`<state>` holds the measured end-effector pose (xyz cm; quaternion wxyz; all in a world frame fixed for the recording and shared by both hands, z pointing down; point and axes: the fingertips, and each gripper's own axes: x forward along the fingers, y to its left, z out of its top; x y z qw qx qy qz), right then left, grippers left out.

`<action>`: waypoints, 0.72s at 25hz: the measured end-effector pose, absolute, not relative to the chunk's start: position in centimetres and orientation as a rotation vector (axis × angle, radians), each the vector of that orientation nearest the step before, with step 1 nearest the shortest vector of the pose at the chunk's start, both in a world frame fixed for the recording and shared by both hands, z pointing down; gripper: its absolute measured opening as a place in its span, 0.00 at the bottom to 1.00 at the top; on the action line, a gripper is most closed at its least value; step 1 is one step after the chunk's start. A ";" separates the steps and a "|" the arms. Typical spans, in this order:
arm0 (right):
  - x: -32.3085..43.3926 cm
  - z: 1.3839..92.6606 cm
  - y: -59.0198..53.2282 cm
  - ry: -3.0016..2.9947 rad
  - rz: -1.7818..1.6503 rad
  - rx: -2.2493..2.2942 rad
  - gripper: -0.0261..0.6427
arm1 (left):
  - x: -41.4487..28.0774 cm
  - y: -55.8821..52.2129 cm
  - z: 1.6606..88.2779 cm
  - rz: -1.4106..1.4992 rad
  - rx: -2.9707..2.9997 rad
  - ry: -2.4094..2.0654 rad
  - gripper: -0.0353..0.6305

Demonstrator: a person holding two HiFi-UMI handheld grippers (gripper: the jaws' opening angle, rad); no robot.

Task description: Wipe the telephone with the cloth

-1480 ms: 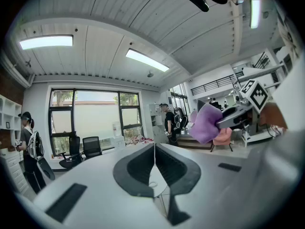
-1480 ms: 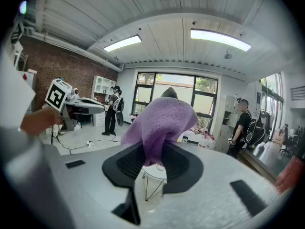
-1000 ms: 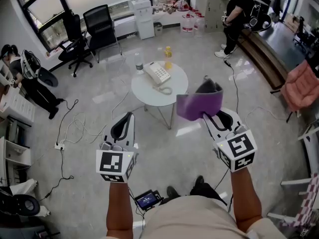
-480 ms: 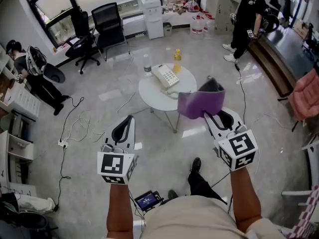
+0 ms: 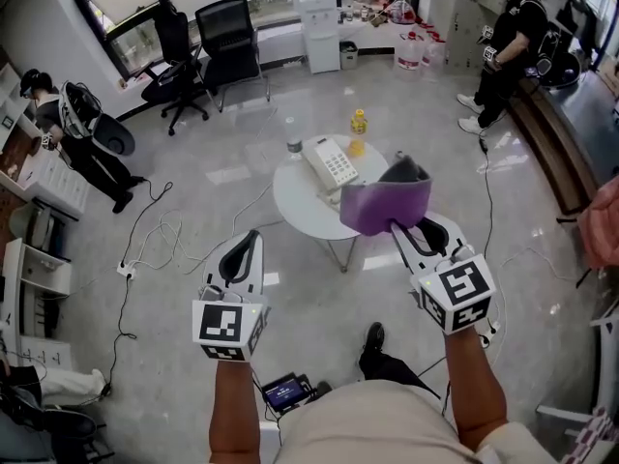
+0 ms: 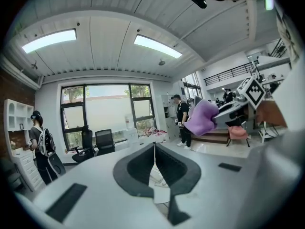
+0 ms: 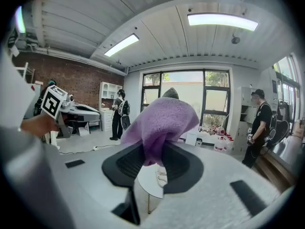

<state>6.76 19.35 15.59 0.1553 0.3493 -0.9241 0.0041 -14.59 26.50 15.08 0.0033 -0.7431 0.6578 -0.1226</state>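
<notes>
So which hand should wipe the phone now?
Right, probably. The right gripper is shut on the fluffy purple cloth needed for the white push-button telephone; the left gripper is shut and empty.

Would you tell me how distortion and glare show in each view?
Head view: fisheye curves straight lines, glare on the glossy grey floor. Left gripper view: ceiling light panels bow, corners black. Right gripper view: same vignette; purple fleece cloth sharp.

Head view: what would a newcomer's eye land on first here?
The purple cloth stands out most, pinched in the right gripper at centre right, in front of the round white table. On that table lies the white telephone; the left gripper, shut and empty, hangs at lower left.
</notes>
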 end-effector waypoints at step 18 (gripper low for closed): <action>11.3 18.7 3.6 -2.683 0.081 0.882 0.18 | -8.9 11.2 17.9 -0.506 -2.295 2.147 0.07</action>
